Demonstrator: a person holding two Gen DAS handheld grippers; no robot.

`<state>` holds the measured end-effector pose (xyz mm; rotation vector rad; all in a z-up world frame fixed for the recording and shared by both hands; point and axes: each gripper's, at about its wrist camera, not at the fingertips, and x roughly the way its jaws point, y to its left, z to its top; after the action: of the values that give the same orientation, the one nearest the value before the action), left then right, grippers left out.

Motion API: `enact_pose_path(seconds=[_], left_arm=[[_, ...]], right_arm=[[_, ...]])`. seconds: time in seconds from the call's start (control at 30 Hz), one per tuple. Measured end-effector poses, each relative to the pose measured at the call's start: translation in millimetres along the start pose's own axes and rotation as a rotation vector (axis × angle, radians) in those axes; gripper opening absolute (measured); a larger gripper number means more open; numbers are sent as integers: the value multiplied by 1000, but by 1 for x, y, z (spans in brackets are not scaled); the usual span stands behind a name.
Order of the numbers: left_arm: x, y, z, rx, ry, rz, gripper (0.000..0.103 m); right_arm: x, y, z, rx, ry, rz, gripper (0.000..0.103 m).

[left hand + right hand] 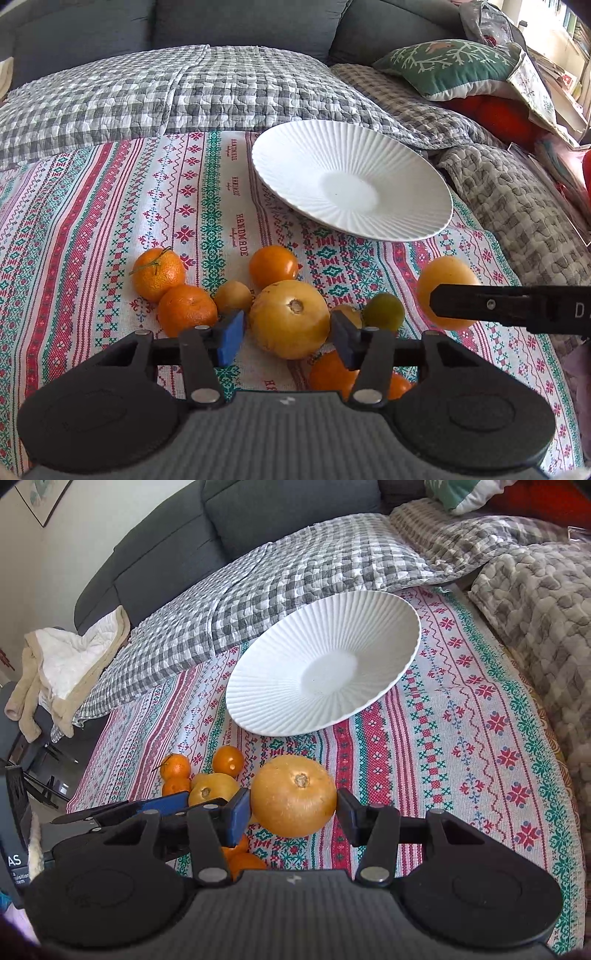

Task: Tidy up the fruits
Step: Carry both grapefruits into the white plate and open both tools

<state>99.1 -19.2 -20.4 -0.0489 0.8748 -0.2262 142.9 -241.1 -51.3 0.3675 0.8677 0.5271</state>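
Note:
A white ribbed plate lies empty on the patterned cloth. Several fruits sit in a cluster: mandarins, an orange, a small green fruit and a large yellow round fruit. My left gripper is open, its blue pads either side of that yellow fruit, not gripping it. My right gripper is shut on another yellow round fruit, held above the cloth in front of the plate; this fruit also shows in the left wrist view with a right finger across it.
A grey checked quilt and grey sofa back lie behind the cloth. Cushions and blankets pile at the right. A beige towel hangs at the far left. More oranges lie under the left gripper.

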Motion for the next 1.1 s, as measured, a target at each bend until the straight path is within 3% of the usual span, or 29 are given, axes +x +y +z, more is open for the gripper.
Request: enact_pose_path(seconds=[0.37,0.67,0.83,1.1], left_arm=[[-6,-9,1,-16,-18,12,41],[-29,-29,23,39,-113,-25,41],[-15,-35,48,111,-115,4,41],[28,-41,77,225,-124,27,41]], right_arm=[[-6,-3,-1,-7,-9,-10,46],[-12,-5,19,40,-94,10,46],[-9,-9,37,62,-154,-20,46],[16,-17,65,-3,-181,-67,46]])
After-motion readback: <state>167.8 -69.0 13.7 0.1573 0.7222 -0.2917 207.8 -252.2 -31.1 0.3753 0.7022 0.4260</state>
